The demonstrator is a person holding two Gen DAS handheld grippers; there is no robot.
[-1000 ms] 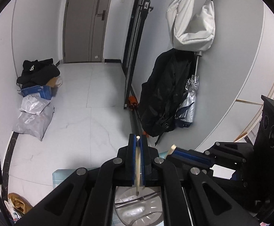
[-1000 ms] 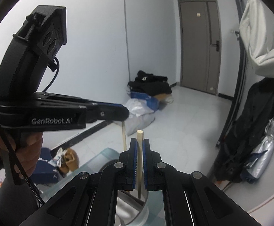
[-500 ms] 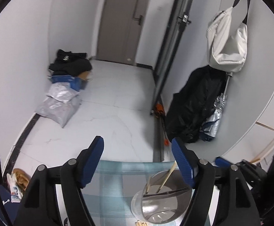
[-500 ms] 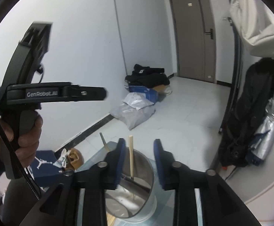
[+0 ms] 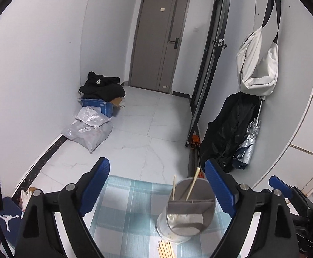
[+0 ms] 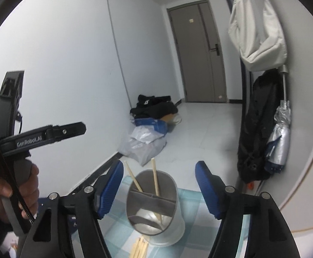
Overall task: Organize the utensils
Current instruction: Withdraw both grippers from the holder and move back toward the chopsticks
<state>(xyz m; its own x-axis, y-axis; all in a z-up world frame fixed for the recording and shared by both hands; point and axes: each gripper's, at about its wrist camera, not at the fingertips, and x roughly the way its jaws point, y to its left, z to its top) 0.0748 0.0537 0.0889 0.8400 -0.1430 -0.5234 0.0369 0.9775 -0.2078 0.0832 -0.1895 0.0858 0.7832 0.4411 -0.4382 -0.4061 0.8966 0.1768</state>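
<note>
I see my left gripper (image 5: pixel 156 185) and right gripper (image 6: pixel 158 191) both released, two chopsticks (image 6: pixel 155 177) standing in the metal holder (image 6: pixel 156 210).

A grey door (image 5: pixel 159 43) closes the far end of the hallway at twelve o'clock. Against the left wall, at about ten o'clock, black clothing (image 5: pixel 101 86) is heaped on a blue cardboard box (image 5: pixel 97 105), with grey plastic mail bags (image 5: pixel 87 131) lying on the white tiled floor (image 5: pixel 134 146) just in front. On the right wall, around two o'clock, a white bag (image 5: pixel 257 64) hangs from a hook; below it a black coat (image 5: pixel 227 129) hangs down, touching a folded silver umbrella (image 5: pixel 247 142). A blue-and-white checked cloth (image 5: pixel 124 210) covers the surface at six o'clock.
</note>
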